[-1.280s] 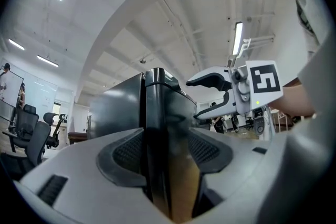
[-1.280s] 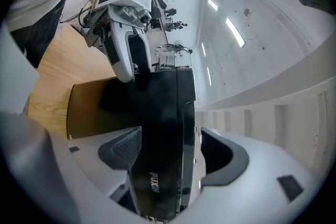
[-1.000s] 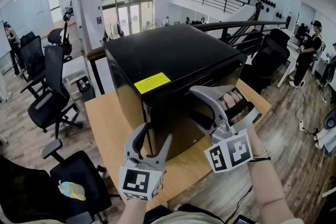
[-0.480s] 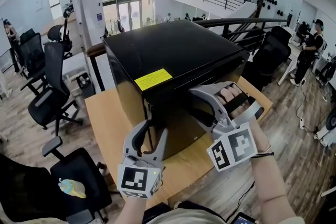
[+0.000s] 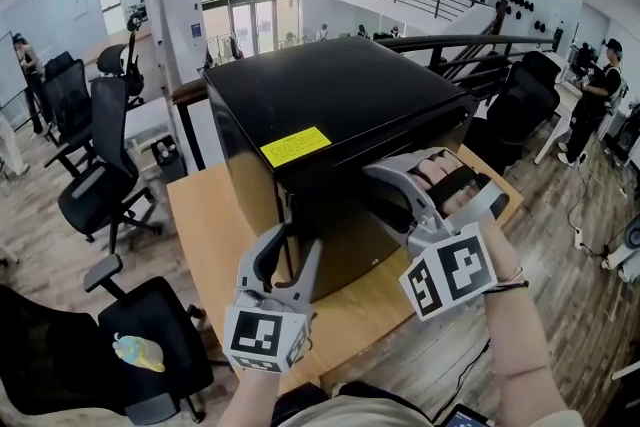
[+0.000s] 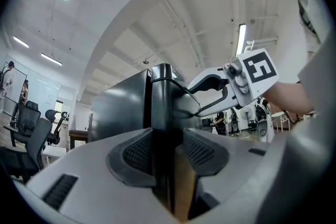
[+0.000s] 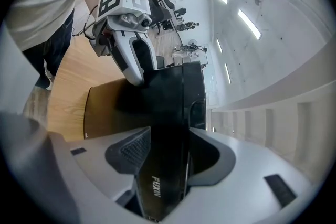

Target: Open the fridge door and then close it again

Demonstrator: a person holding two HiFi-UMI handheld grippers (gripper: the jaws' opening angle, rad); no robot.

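A black mini fridge [image 5: 340, 105] with a yellow sticker [image 5: 295, 146] stands on a wooden table [image 5: 215, 245], its door shut. My left gripper [image 5: 292, 245] is at the fridge's front left corner. In the left gripper view, the left gripper [image 6: 167, 152] has its pads pressed on the upright black door edge [image 6: 164, 113]. My right gripper [image 5: 385, 200] reaches over the door's upper right part. Its jaws are closing, and the right gripper view shows them [image 7: 168, 152] with the dark door edge [image 7: 165, 128] between the pads and touching them.
Black office chairs [image 5: 100, 165] stand left of the table, and one [image 5: 150, 335] sits close at the lower left. A person [image 5: 600, 85] stands far right by desks. The table's front edge [image 5: 340, 355] is just below the grippers.
Both grippers' jaws have narrowed onto the fridge door's edge. The hands have stayed where they were.
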